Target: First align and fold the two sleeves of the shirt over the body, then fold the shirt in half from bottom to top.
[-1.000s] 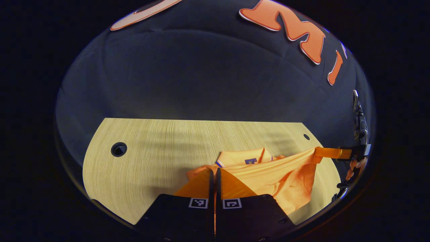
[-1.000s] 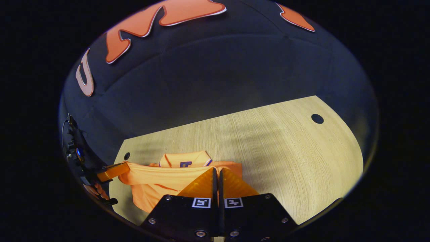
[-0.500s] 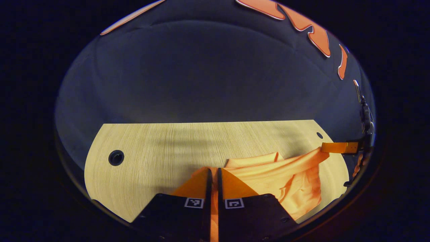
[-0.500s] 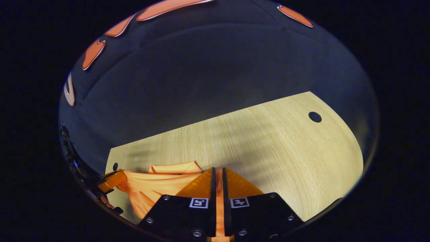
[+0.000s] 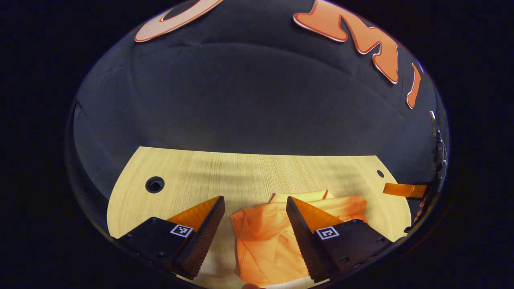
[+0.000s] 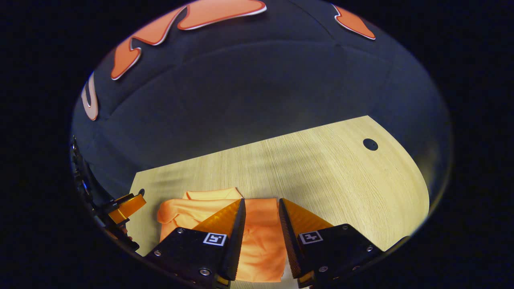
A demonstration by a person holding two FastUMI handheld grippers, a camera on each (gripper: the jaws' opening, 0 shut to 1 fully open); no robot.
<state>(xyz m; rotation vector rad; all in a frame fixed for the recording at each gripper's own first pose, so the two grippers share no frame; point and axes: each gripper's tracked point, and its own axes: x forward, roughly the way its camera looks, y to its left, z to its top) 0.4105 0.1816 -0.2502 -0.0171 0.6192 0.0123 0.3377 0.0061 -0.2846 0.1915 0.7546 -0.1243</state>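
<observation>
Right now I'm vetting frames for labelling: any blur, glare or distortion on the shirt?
Left gripper view: shirt sharp, no glare, fisheye curves the table edge. Right gripper view: shirt sharp, soft streaky shadows on the table.

A shirt (image 5: 265,237) lay folded on a table (image 5: 241,176), toward its near edge. In the left gripper view, the left gripper (image 5: 255,204) hung above it with fingers spread to either side, and the right gripper (image 5: 403,189) sat far right. In the right gripper view, the right gripper (image 6: 261,206) straddled the shirt (image 6: 257,237); whether it touched the cloth was unclear.
</observation>
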